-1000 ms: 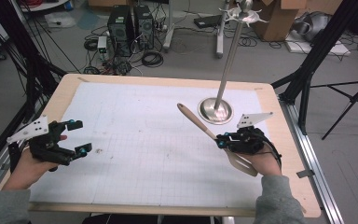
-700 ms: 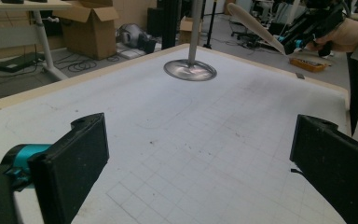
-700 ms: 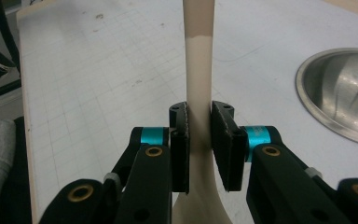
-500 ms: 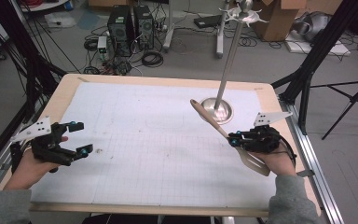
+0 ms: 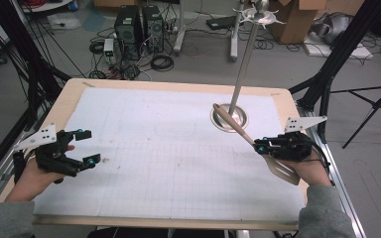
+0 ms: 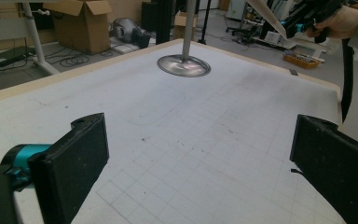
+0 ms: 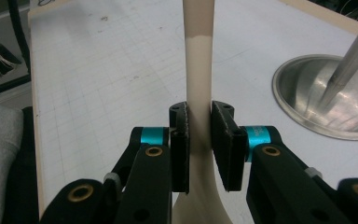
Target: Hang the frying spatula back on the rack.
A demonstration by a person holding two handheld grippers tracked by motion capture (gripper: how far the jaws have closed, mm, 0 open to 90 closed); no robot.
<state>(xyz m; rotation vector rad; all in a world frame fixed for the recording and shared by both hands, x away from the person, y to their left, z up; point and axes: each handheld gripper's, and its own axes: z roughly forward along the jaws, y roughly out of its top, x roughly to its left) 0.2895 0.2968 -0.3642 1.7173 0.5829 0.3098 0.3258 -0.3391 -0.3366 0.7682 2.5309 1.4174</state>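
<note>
A beige slotted spatula hangs in the air above the right side of the table. My right gripper is shut on its handle. The handle points away toward the metal stand's round base, and the slotted blade lies back over the person's hand. In the right gripper view both pads press the handle from either side. My left gripper rests near the table's left edge, open, with nothing between its jaws.
The stand's thin pole rises from its base at the back right and carries hooks at the top. A white gridded mat covers the wooden table. Cables, computer cases and boxes lie on the floor behind.
My right gripper has carried the spatula to the right, so the handle's tip now sits over the stand's base. The left gripper has stayed put.
</note>
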